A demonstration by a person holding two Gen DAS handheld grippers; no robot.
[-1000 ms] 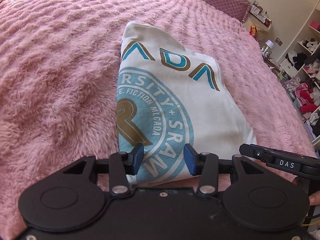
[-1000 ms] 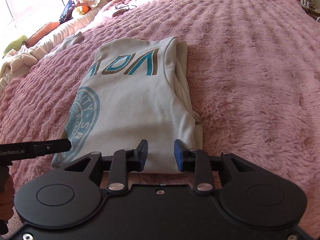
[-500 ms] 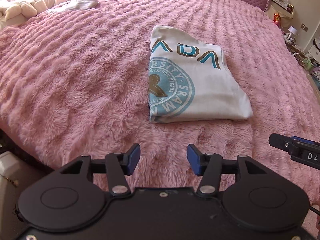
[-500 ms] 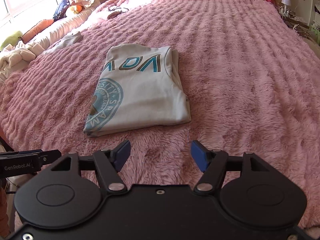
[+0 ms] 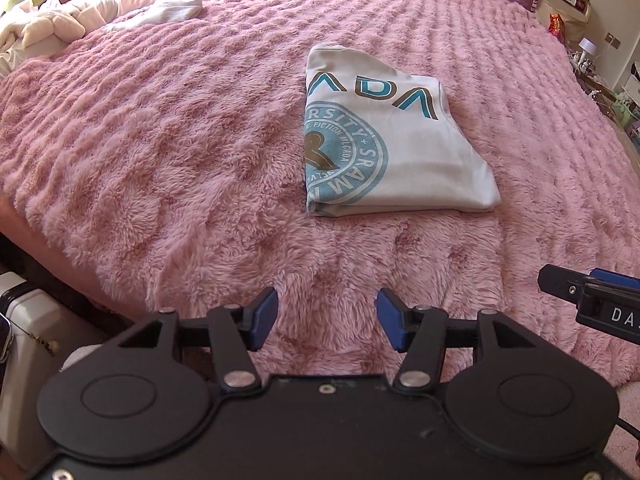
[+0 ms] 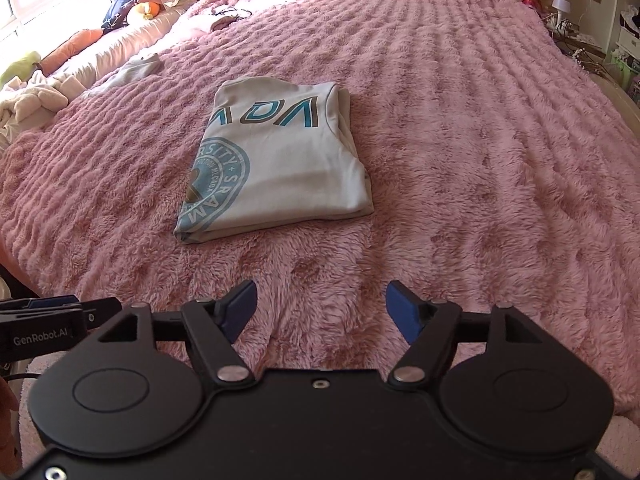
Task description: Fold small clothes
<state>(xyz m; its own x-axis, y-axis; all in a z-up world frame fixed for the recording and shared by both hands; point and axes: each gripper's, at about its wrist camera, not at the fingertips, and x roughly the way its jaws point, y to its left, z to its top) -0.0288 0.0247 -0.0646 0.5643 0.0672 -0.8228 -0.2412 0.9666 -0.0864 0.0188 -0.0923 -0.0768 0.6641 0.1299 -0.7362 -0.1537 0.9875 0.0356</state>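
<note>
A white T-shirt (image 5: 404, 148) with a teal round print lies folded into a compact rectangle on the pink fluffy blanket (image 5: 160, 152). The same folded T-shirt (image 6: 280, 164) shows in the right wrist view. My left gripper (image 5: 326, 318) hovers well short of the shirt, near the bed's front edge, its jaws still opening with nothing between them. My right gripper (image 6: 320, 312) hangs likewise back from the shirt, jaws opening and empty. The right gripper's tip (image 5: 592, 292) pokes into the left wrist view at the right edge.
A small pale garment (image 6: 132, 70) lies far left on the blanket. Crumpled clothes and pillows (image 5: 44, 28) pile along the far left side. A white case (image 5: 24, 328) stands beside the bed at lower left. Shelves and clutter (image 6: 624, 40) line the right wall.
Both grippers let go of the shirt's near edge, opened wider, and pulled back and up from it. The shirt stays folded on the blanket.
</note>
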